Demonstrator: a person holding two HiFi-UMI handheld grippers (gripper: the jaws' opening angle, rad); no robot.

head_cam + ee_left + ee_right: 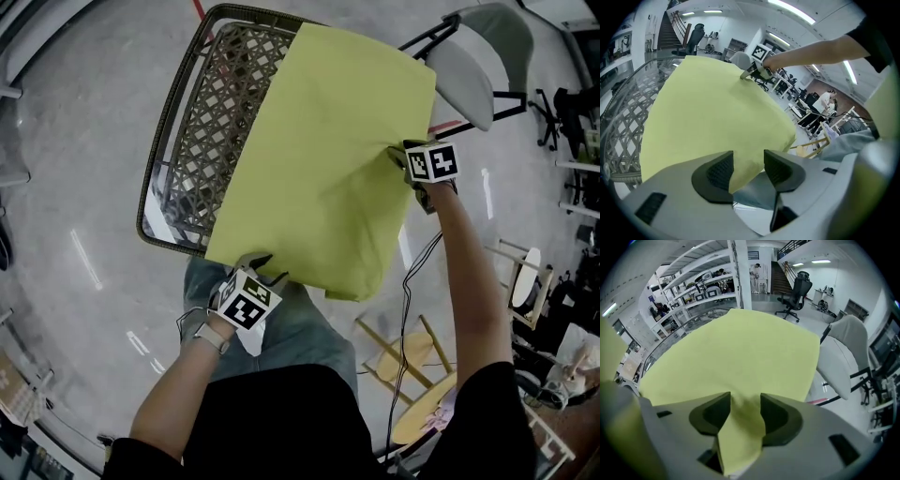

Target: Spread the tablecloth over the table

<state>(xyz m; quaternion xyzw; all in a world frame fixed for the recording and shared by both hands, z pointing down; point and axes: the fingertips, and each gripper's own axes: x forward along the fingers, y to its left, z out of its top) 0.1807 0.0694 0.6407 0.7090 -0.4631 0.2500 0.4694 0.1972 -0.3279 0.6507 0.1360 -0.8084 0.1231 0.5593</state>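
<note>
One yellow-green tablecloth is stretched over the right part of one wicker-topped table. Two grippers pinch it. The left gripper clamps its near edge, arm bent close. The right gripper clamps its right edge, arm reaching forward.

tablecloth: yellow-green cloth, matt, smooth, with soft creases where it bunches
desk: pale woven lattice, wicker-like, under what looks like a clear glossy top; dark rim
floor: grey, polished, glossy with streaks of light
my left gripper: matt grey plastic body; jaws black and finely ribbed
my right gripper: same matt grey plastic, black matt jaws
chair: matt grey shell, black metal frame
stool: pale bare wood
my jeans: faded blue denim
</note>
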